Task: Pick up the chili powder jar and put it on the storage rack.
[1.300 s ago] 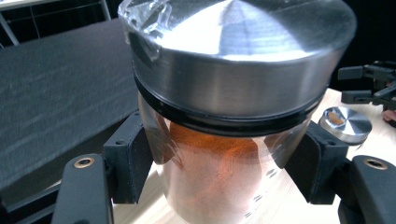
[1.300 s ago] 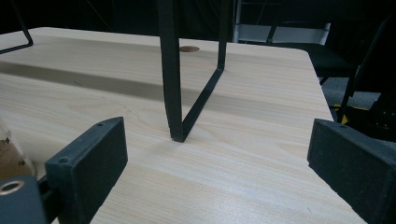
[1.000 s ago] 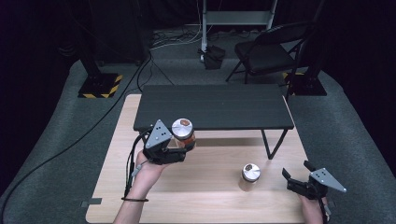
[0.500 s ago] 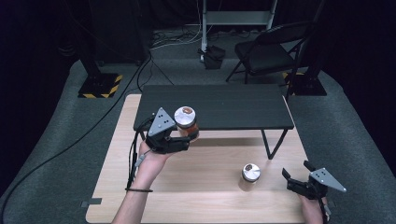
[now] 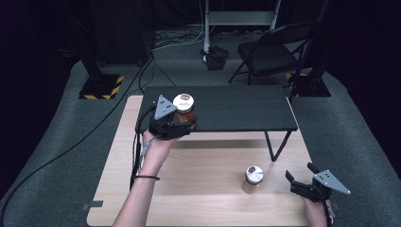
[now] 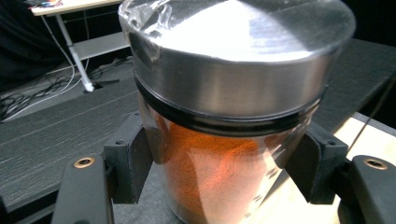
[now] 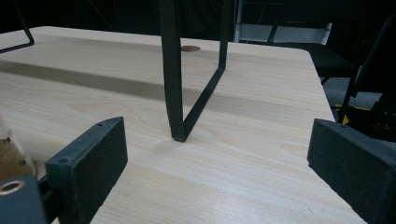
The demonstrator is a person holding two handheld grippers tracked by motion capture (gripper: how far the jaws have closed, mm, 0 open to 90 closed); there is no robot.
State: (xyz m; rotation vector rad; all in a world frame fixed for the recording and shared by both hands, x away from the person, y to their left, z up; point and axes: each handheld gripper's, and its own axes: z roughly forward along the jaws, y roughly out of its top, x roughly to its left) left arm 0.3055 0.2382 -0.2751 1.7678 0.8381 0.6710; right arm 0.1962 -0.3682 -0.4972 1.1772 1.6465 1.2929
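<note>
Dark room, wooden table: left gripper fingers clasp jar (right gripper spread).

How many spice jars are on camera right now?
2. One jar of orange powder is gripped in the left claw over the black shelf; the other jar stands on the wooden table beside the open right claw. More may be hidden.

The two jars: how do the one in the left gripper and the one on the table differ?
The held jar is clamped in the left gripper over the black shelf; the table jar stands free on the wooden table, beside the open right gripper. The held jar holds orange powder; the table jar's contents look brownish. Both are upright, clear and round-lidded.
</note>
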